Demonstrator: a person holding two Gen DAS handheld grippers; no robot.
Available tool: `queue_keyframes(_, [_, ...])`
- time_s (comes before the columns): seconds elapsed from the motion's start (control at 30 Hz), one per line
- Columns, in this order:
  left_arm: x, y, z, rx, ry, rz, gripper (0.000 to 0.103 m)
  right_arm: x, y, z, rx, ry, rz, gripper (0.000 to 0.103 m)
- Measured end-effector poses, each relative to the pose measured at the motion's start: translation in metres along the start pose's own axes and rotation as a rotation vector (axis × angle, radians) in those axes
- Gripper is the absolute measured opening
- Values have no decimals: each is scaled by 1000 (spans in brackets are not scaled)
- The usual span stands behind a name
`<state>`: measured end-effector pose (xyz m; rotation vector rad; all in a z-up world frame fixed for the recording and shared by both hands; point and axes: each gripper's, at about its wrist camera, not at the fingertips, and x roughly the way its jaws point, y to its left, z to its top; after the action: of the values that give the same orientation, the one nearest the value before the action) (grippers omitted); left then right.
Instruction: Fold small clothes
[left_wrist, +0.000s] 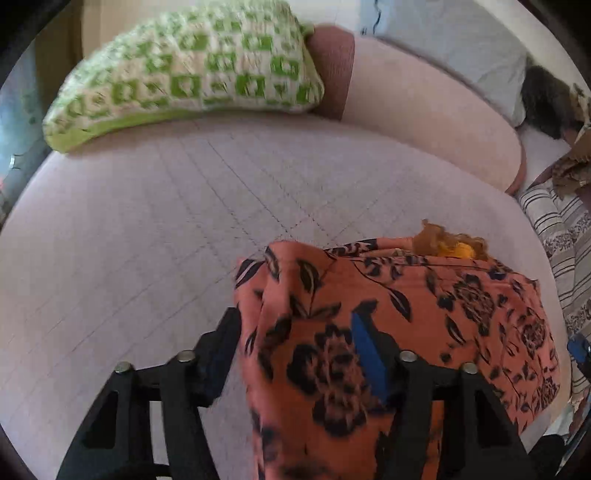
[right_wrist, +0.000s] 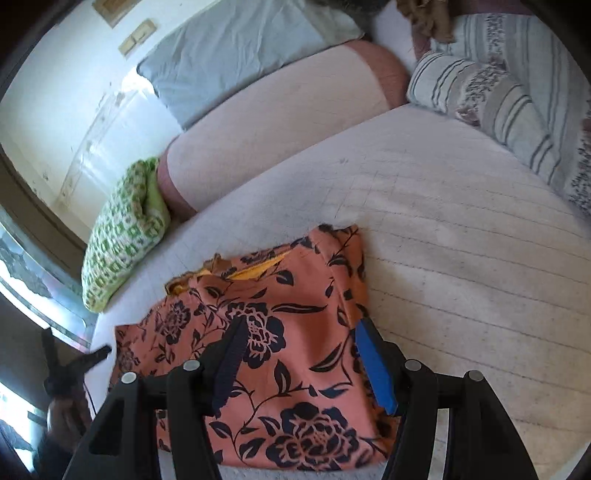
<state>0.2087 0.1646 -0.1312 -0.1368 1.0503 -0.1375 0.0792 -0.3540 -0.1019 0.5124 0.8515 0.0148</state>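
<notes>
Floral garment (right_wrist: 288, 354), orange with a dark flower print and a yellow lining showing at its far edge, lies on the pale quilted bed (right_wrist: 461, 266) in a roughly rectangular, already doubled-over shape. Its near edge reaches toward the person's side of the mattress, and a narrower flap runs along its right side in the right wrist view.

Left gripper (left_wrist: 295, 332) hangs over the garment's left edge with its jaws moderately apart; a raised fold of cloth stands between them, but the pads do not appear to press on it, so I judge it released rather than held. Right gripper (right_wrist: 299, 354) hovers over the middle of the cloth, its jaws likewise standing apart above the fabric and gripping nothing. The blue pad on its right finger sits just above the right-hand flap.

By the look of it, one fold has just been laid down and let go, and the task is partway through: the piece is compact but loose, with the left edge bunched up instead of lying flat. The next move probably calls for picking new hold points, likely two corners along one short edge, closing on both layers together, and carrying them across to halve the shape again. A green checked pillow (left_wrist: 192, 74) and a pink bolster (left_wrist: 424, 118) lie well beyond, leaving open bed to work on.
</notes>
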Motion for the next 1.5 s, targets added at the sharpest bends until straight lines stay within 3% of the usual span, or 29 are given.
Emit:
queue_keyframes(0.07, [12,2,6,-21,27,18,23,2,-4,-4,-25,3,6,64])
queue_keyframes(0.17, [21,5,7,-60,45,29,6,19,-6,-9,-71,29,-20,64])
queue_keyframes(0.33, [0,14,5,-142,-57,-4,4,20,-11,-12,-39,31,-13,64])
queue_keyframes(0.43, [19,13,-4,-124,-12,19,5,20,-19,-11,-22,53,-58,64])
queue_keyframes(0.5, [22,15,-8,-139,-29,5,5,16,-17,-2,-27,57,-47,64])
queue_keyframes(0.57, [19,11,-9,-125,-29,12,5,12,-8,10,-84,31,-59,78])
queue_keyframes(0.6, [17,11,-10,-115,-27,17,5,15,-4,18,-117,29,-68,81])
queue_keyframes(0.73, [20,10,-8,-118,-25,22,6,47,0,51,-200,23,-136,81])
queue_keyframes(0.87, [23,7,-5,-103,-28,32,7,82,7,70,-253,66,-130,79])
queue_keyframes(0.9, [31,6,2,-103,-27,32,7,88,9,70,-271,81,-138,77])
queue_keyframes(1.03, [35,8,5,-101,-32,29,7,122,12,65,-349,185,-187,48])
queue_keyframes(1.1, [39,8,8,-103,-34,26,7,130,6,66,-321,220,-178,35])
queue_keyframes(1.13, [42,10,9,-105,-36,25,7,124,6,72,-300,208,-166,12])
queue_keyframes(1.17, [42,10,9,-107,-38,23,7,113,8,78,-276,175,-140,6])
queue_keyframes(1.23, [41,13,7,-117,-46,21,7,92,8,89,-230,102,-115,6])
queue_keyframes(1.3, [42,15,4,-126,-56,16,7,94,-10,92,-154,109,-134,7])
queue_keyframes(1.33, [41,16,3,-134,-59,13,8,108,-29,86,-108,150,-180,8])
queue_keyframes(1.4, [37,17,3,-142,-59,10,9,117,-47,78,-38,181,-155,20])
queue_keyframes(1.43, [37,18,3,-137,-56,10,9,110,-50,77,-18,150,-137,33])
queue_keyframes(1.47, [36,18,3,-133,-55,11,10,99,-48,78,-15,114,-139,61])
queue_keyframes(1.5, [35,19,4,-132,-56,13,10,91,-46,79,-18,84,-145,70])
